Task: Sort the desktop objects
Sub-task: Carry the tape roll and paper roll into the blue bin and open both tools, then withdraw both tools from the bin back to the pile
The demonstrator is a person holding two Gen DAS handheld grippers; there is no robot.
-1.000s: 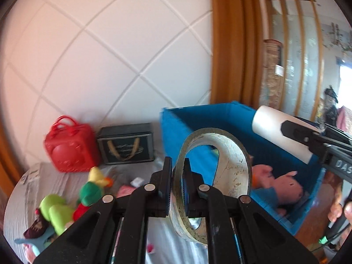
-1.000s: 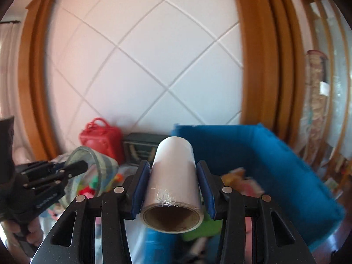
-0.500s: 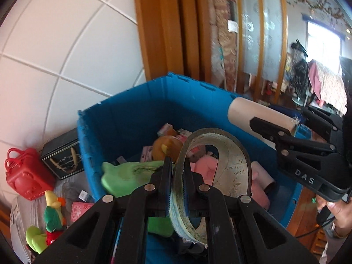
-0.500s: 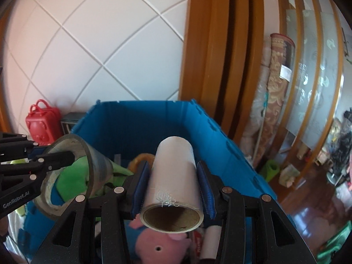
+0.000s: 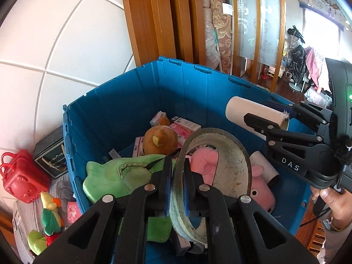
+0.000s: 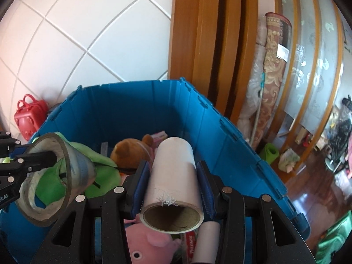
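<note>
1. Background: a white wall with diagonal seams, a wooden door frame point(image 6: 211, 44) and a rolled carpet point(image 6: 272, 66) leaning beside it. A blue bin point(image 5: 123, 101) stands against the wall; its sides are upright and its top is open.
2. Bin contents: a green plush point(image 5: 114, 176), a brown plush point(image 5: 160, 139), a pink pig plush point(image 5: 261, 189), small pink boxes point(image 5: 187, 127) and a second white roll point(image 6: 209, 239) lie piled on the bin floor.
3. Outside the bin, on the left: a red toy case point(image 5: 19, 176), a dark box point(image 5: 52, 156) and small toys point(image 5: 51, 213), probably not yet sorted.
4. Left gripper point(image 5: 177, 176): its jaws are nearly closed, pinching the wall of a tape ring point(image 5: 228, 162) between them. The ring is held on edge, hanging over the plush toys inside the bin, so that opening the jaws would likely drop it straight in.
5. Right gripper point(image 6: 171, 182): its jaws are spread about halfway, clamped on the 2 sides of a white roll point(image 6: 173, 167). The roll lies lengthwise between the fingers, open core toward the camera, above the bin's right half.
6. The 2 held things are apart, each over its own part of the bin; this spacing would keep them from colliding on release.
7. Stage, as judged: both things are in position over the bin and not yet let go.
</note>
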